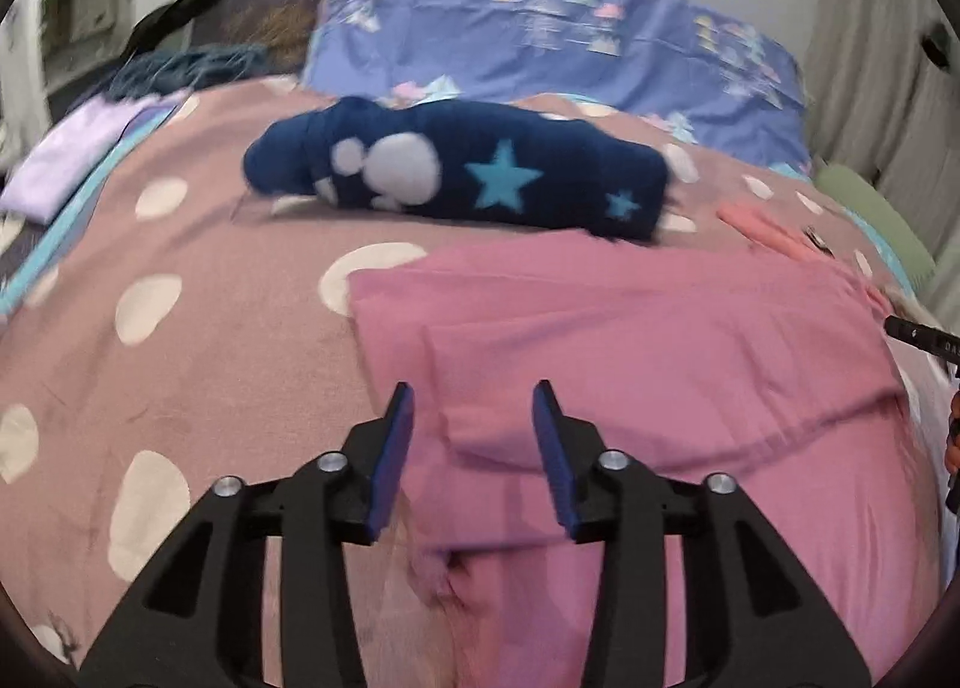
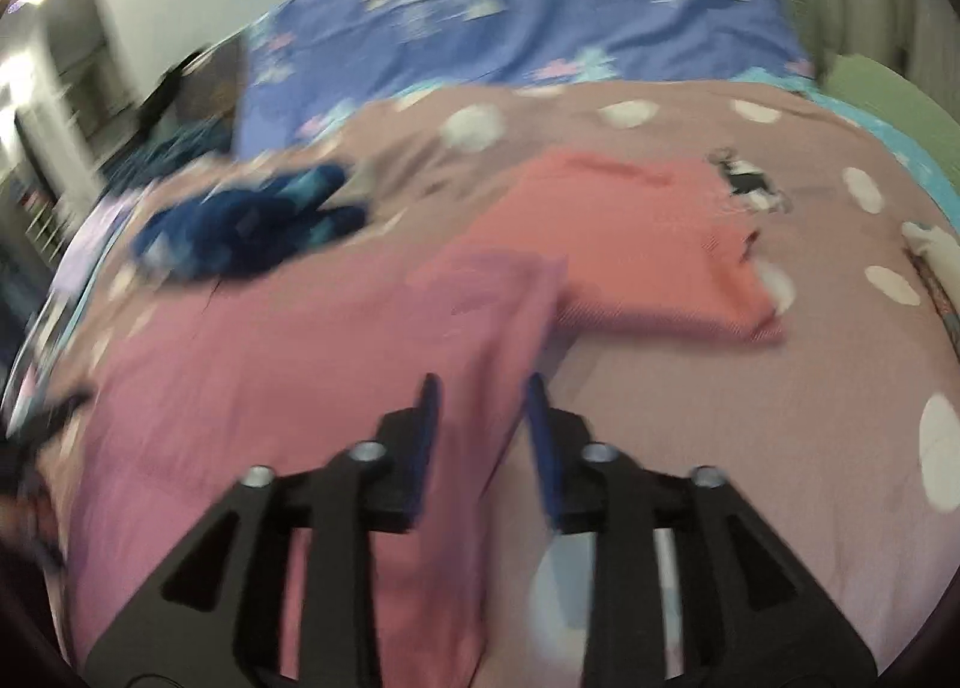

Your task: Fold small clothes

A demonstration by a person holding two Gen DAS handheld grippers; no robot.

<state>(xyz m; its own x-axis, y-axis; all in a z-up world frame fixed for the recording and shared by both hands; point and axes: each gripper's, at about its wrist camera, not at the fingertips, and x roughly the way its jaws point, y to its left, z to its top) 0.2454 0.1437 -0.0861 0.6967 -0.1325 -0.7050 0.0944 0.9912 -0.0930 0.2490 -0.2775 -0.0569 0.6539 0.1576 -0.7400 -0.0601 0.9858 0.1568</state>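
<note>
Above the flat pink cotton garment [image 1: 630, 340] on the dotted bed [image 1: 198, 340], left tongs [image 1: 474, 412] and right tongs [image 2: 483, 406] gape, empty.

Mauve bedspread [image 1: 210, 298] with cream polka dots and a turquoise edge. Plain pink cloth garment [image 1: 630, 340], near. Navy fleece garment [image 1: 480, 172], far: white blobs, turquoise stars. Salmon-coral folded garment [image 2: 630, 250], right. Periwinkle pillow [image 1: 540, 28], far, with pastel pink-and-mint shapes. Lilac cloth [image 1: 78, 154], far left.
</note>
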